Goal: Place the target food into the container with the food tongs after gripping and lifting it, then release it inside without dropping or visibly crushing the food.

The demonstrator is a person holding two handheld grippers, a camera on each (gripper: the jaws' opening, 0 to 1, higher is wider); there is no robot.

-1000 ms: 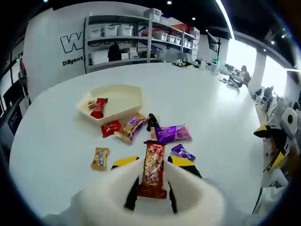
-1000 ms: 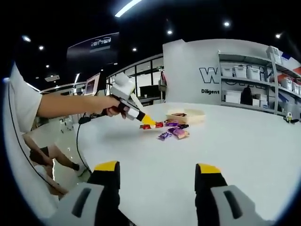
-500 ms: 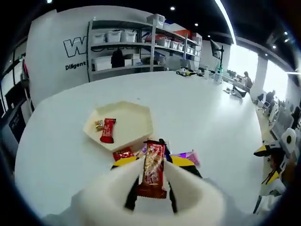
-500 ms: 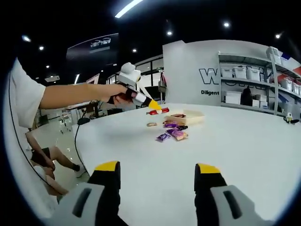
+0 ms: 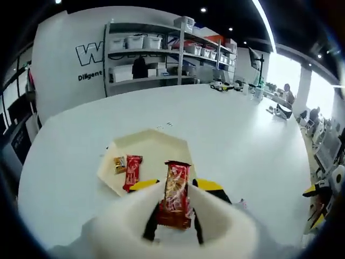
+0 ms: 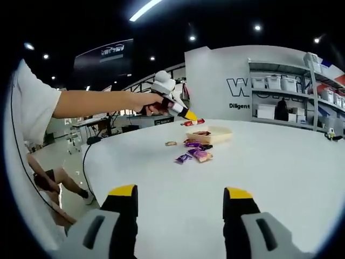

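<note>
Snack bar (image 5: 175,189), red-brown wrapper uncrushed, was pinched upright between the left gripper (image 5: 177,186) jaws at lower centre, above the cream hexagonal container (image 5: 156,148). Right gripper (image 6: 180,191) jaws stood spread apart.

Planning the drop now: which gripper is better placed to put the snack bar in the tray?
Left. The left gripper grips the snack bar above the tray; the right gripper is open, low and far away.

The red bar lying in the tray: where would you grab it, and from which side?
Across its narrow middle, coming straight down from above. The red bar lies flat and long in the tray, with a small gold candy close on one side.
</note>
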